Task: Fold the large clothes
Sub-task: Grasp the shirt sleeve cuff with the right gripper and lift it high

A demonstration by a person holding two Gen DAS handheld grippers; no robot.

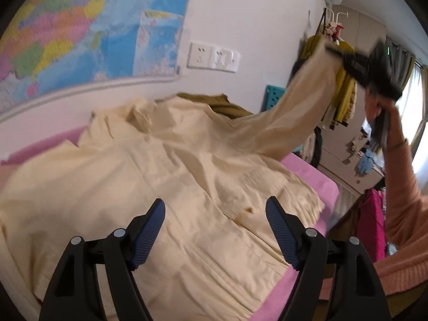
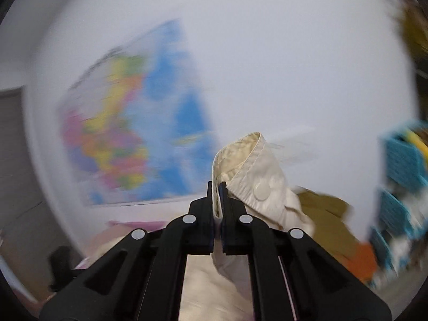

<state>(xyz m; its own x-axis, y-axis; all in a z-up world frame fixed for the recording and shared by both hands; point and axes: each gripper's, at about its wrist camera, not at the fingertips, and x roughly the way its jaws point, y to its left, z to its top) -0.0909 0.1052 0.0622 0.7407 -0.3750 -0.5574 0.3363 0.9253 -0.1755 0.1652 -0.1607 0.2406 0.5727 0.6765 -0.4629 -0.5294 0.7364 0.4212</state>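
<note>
A large cream jacket [image 1: 160, 176] lies spread on a pink bed [image 1: 307, 171]. My left gripper [image 1: 215, 208] is open and empty, just above the jacket's lower body. My right gripper [image 1: 345, 61] is raised high at the right and is shut on the cuff of the jacket's sleeve [image 1: 294, 112], which stretches up from the bed. In the right wrist view the right gripper [image 2: 218, 190] clamps the cream cuff [image 2: 251, 165], with a snap button showing beside the fingers. That view is blurred.
An olive garment [image 1: 222, 104] lies behind the jacket by the wall. A colourful map [image 1: 80, 32] and wall sockets [image 1: 214, 57] are on the wall. Hanging clothes [image 1: 342, 91], a teal crate [image 1: 275, 99] and a wardrobe [image 1: 353, 144] stand at the right.
</note>
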